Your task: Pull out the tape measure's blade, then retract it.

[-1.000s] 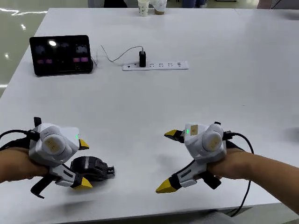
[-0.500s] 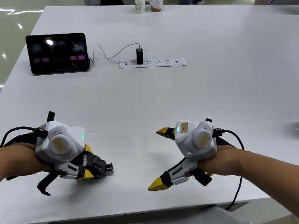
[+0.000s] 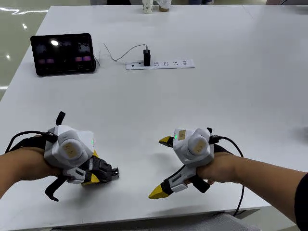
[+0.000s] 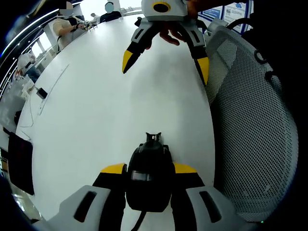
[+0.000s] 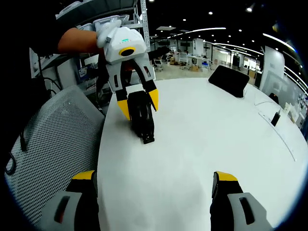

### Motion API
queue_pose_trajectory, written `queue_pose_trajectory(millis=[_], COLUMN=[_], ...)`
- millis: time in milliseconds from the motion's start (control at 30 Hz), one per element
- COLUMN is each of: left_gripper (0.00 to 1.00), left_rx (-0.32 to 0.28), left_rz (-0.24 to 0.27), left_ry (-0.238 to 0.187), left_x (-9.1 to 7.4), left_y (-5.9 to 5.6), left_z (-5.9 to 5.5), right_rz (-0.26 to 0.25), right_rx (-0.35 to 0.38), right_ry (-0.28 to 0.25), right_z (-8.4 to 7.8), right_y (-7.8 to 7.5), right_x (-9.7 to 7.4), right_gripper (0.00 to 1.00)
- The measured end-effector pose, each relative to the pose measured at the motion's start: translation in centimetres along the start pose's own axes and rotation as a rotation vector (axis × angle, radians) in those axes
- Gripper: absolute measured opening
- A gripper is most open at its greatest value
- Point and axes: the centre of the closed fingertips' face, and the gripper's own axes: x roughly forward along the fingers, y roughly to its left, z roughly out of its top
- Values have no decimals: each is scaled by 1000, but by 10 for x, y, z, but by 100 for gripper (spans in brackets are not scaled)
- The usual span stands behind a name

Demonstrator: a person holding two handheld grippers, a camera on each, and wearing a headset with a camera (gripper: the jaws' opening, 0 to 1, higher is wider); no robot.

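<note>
The white surface point(image 3: 216, 86) carries the work at its near edge. The tablet point(image 3: 62, 54) and the power strip point(image 3: 161, 64) lie well apart at the far side and seem to play no part.

The left gripper point(image 3: 92, 167) sits low at the person's left, and I judge that it serves as an anchor. Its jaws are closed on the black tape measure point(image 4: 150, 185) from both sides, with the yellow tips pressed to the case. The case appears to rest on the surface, so it should not slide when the blade is drawn. It is turned so that its mouth points across the surface at the other tool.

The right gripper point(image 3: 160, 167) faces that mouth, near it but apart. Its jaws are spread wide, with nothing between them and touching nothing. In the left gripper view its two yellow tips stand on either side of the line that runs out from the case. This looks like a lining-up for the pull.

The blade's end hook point(image 4: 153, 137) juts just past the case mouth, and no length of blade shows beyond it. By my reading the pull has not yet begun. The hook is a small target, so the wide jaws would have to come in squarely and close on it alone.
</note>
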Motion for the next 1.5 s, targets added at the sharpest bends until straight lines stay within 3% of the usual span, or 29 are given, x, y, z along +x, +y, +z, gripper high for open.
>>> queue_pose_trajectory(millis=[533, 767, 1167, 1267, 1333, 1500], left_gripper=[30, 30, 30, 30, 30, 30], left_rx=[-10, -9, -19, -21, -22, -30], left_rz=[-3, 11, 6, 5, 5, 7], left_ry=[-10, -15, -23, -25, -25, -33], left_x=[1, 0, 0, 0, 0, 0], left_y=[1, 1, 2, 2, 2, 2], left_z=[0, 0, -1, -1, -2, -2], right_rz=[66, 66, 44, 58, 63, 102], right_rx=[-94, -55, -94, -111, -106, -159], right_ry=[38, -5, -11, 2, 1, 18], right_z=[27, 40, 43, 42, 43, 41], right_y=[5, 5, 1, 5, 6, 13], right_x=[47, 54, 63, 66, 69, 72], right_gripper=[99, 99, 99, 84, 87, 67])
